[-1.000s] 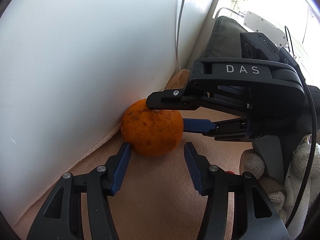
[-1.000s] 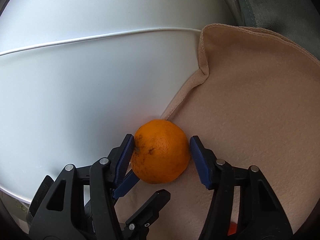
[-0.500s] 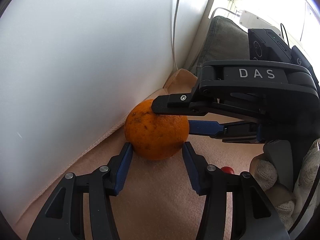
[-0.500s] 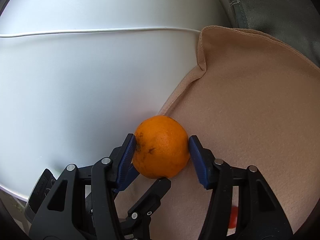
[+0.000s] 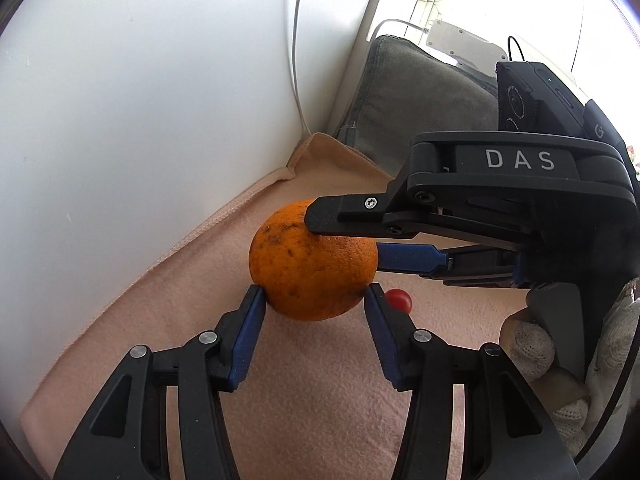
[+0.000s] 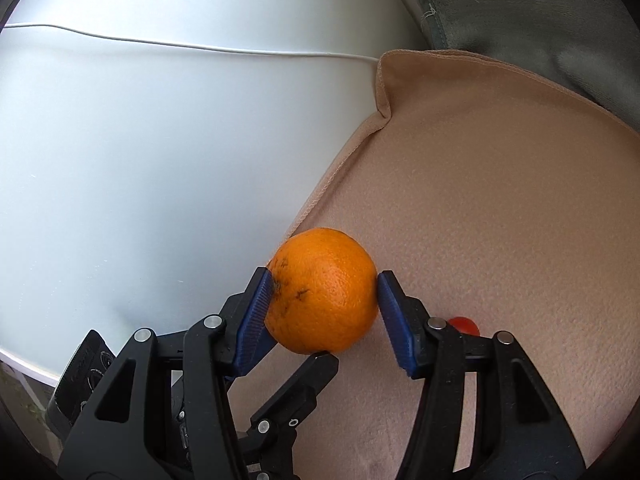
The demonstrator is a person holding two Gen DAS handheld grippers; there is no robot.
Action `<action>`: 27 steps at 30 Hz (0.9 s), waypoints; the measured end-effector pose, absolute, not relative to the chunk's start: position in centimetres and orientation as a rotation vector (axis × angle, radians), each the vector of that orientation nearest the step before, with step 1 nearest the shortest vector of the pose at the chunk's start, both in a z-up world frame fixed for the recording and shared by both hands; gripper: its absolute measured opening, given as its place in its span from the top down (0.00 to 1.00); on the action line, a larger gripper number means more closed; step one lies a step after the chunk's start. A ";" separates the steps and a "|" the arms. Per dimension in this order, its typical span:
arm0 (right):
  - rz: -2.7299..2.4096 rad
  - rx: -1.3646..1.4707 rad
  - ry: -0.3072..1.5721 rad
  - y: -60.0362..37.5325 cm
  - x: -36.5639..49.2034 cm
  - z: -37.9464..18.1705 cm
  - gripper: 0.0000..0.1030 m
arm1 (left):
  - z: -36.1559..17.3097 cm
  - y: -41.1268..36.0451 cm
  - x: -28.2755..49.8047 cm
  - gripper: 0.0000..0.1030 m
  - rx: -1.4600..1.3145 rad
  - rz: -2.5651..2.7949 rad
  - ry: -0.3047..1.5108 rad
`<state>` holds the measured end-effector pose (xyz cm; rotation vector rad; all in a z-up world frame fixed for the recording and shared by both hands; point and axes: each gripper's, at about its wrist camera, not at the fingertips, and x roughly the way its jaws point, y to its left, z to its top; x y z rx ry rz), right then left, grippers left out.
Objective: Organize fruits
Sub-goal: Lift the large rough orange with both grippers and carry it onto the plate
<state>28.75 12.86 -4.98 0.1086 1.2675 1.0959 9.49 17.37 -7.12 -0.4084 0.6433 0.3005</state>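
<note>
**Orange lifted clear of wall, held between both grippers**

The orange (image 6: 322, 292) has moved away from the white wall (image 5: 140, 100) since a second ago. The right gripper (image 6: 322, 304) has since closed; its fingers (image 6: 394, 320) now press both sides of the fruit. The left gripper (image 5: 314, 312) fingers (image 5: 248, 332) touch the underside, though whether they grip cannot be told. Judgement: the pick is secured, and transport can follow. The orange sits over the beige cloth (image 6: 500, 200), near its hemmed edge. A small red fruit (image 5: 400, 300) has come into view just beside it. Open room lies rightward across the cloth; the grey cushion (image 5: 420, 92) bounds the far end.
</note>
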 end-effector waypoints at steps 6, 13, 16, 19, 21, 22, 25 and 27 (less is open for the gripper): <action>1.072 0.113 1.230 10.1 26.2 -5.5 0.45 | -6.5 15.2 8.3 0.51 -0.397 0.264 0.630; 1.057 0.135 1.171 7.8 22.5 -5.0 0.45 | -5.4 12.6 6.3 0.51 -0.366 0.225 0.603; 1.043 0.142 1.142 5.3 21.6 -4.3 0.45 | -5.1 11.1 5.6 0.51 -0.354 0.196 0.593; 1.021 0.156 1.117 3.5 20.5 -3.7 0.45 | -4.8 9.4 5.5 0.51 -0.339 0.160 0.584; 1.001 0.165 1.101 1.9 20.0 -3.2 0.45 | -4.6 8.2 5.7 0.51 -0.331 0.132 0.580; 0.990 0.169 1.092 0.8 20.1 -2.8 0.45 | -4.5 7.6 5.8 0.51 -0.328 0.118 0.578; 0.956 0.181 1.065 -1.7 19.8 -2.3 0.45 | -4.2 5.7 6.2 0.51 -0.315 0.073 0.573; 0.930 0.189 1.053 -3.4 19.9 -1.9 0.45 | -4.1 4.6 6.9 0.51 -0.306 0.041 0.575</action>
